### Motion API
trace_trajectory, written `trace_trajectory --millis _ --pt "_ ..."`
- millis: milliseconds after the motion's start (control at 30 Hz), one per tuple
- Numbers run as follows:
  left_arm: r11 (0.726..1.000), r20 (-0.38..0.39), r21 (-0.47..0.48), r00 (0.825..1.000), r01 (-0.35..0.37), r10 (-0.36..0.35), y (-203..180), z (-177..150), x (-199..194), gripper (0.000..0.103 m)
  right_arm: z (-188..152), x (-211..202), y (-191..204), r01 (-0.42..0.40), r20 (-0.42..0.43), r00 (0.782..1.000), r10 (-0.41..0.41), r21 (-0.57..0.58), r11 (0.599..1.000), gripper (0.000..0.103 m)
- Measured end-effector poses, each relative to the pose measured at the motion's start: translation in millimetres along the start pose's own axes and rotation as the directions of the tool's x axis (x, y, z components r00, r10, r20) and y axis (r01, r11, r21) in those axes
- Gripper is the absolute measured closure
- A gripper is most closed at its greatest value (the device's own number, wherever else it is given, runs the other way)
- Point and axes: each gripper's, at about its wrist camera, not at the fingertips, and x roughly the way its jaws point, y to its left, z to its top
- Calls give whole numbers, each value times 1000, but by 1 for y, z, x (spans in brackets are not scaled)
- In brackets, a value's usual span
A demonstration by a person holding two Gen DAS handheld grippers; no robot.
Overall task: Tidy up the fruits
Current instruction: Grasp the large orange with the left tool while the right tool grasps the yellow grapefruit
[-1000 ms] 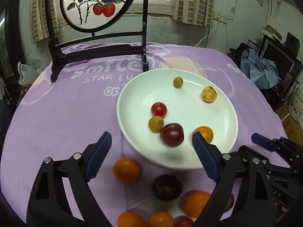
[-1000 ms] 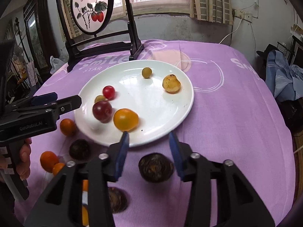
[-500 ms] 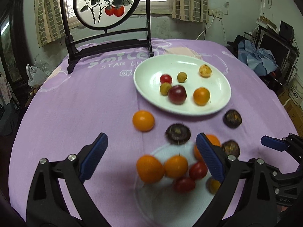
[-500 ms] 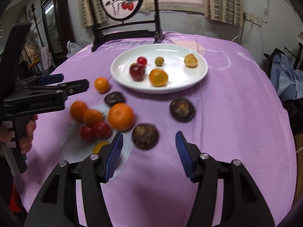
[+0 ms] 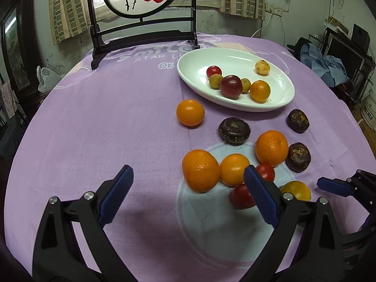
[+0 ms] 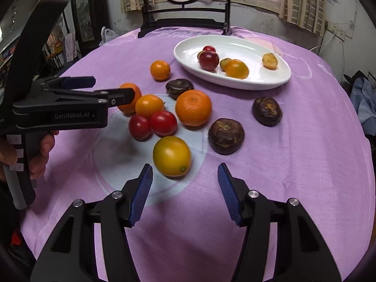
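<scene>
I take the white plate (image 5: 285, 98) as my landmark on the purple-clothed surface (image 5: 105, 122). It holds six small fruits: a dark red plum (image 5: 230, 87), a red cherry tomato (image 5: 214, 71) behind it, two olive-green fruits beside it, an orange tomato (image 5: 260, 90) toward the near rim, and a speckled yellow fruit (image 5: 262, 67) set apart at the far side.

On the near side of the plate the rest lie loose on the cloth. A small orange (image 5: 190, 112) sits just off the plate's near-left rim, with a dark water chestnut (image 5: 234, 131) beside it and another (image 5: 297, 120) near the plate's near-right rim. Closer to me than these are a big mandarin (image 6: 193, 107), a third dark chestnut (image 6: 226, 135), two red tomatoes (image 6: 163, 123) touching each other, two more oranges, and a yellow-green tomato (image 6: 171, 156) nearest the right gripper.

My left gripper (image 5: 188, 192) is released, spread wide and holding nothing, hovering above the cloth on the near side of the plate with the orange cluster beyond its right finger. My right gripper (image 6: 185, 189) is likewise released and empty, with the yellow-green tomato just ahead of its left finger
</scene>
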Motion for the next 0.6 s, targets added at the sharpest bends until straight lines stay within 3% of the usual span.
trace_trajectory --millis 167,200,233,600 --pt "1000 3 -19 1000 5 -4 8 -2 4 6 7 20 7 7 -13 1000 -7 -25 1000 45" --pt "1000 5 -20 1000 1 -1 9 -2 5 6 8 23 7 1 -9 1000 -1 -23 1000 48" --pt "1000 9 -19 1000 -3 3 10 -3 6 6 8 25 7 -6 -10 1000 6 -21 1000 64" --pt "1000 -17 8 1000 6 -6 9 -10 19 6 3 19 -24 -70 32 997 68 83 994 66"
